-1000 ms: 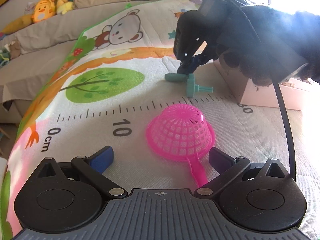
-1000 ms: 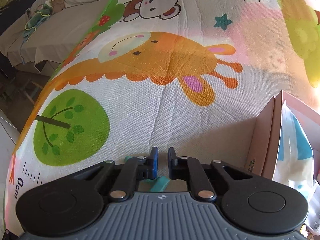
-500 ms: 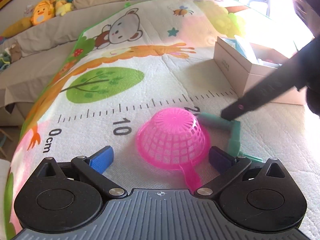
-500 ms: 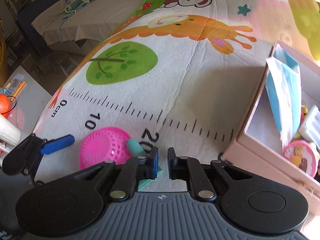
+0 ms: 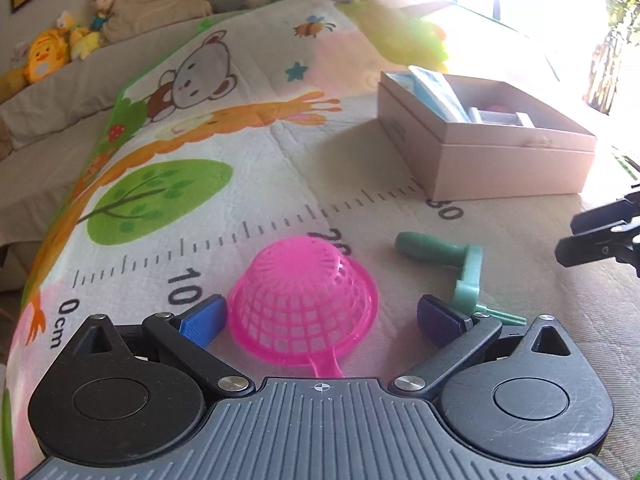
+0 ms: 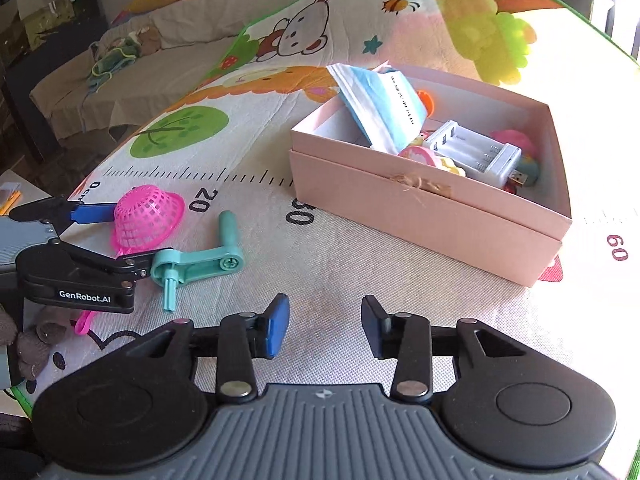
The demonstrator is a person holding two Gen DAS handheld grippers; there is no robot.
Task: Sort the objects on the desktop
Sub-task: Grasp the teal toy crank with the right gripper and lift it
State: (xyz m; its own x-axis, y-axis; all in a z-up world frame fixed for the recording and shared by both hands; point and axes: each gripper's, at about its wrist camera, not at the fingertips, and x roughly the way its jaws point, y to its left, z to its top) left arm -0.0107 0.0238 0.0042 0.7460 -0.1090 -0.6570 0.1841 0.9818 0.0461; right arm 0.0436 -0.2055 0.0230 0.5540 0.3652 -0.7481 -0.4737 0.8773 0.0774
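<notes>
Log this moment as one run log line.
left gripper: open around pink plastic mesh strainer | right gripper: open, empty | teal plastic crank handle: on mat | pink cardboard box: open

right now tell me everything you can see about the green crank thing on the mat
The green crank is teal plastic: a round handle at one end, a flat arm with a screw head, and a thin pin sticking out at the other end. It lies flat on the mat, beside the upside-down pink strainer and short of the pink box. Neither tool holds it; the left tool's right finger sits right against its pin end, though contact is unclear.
</notes>
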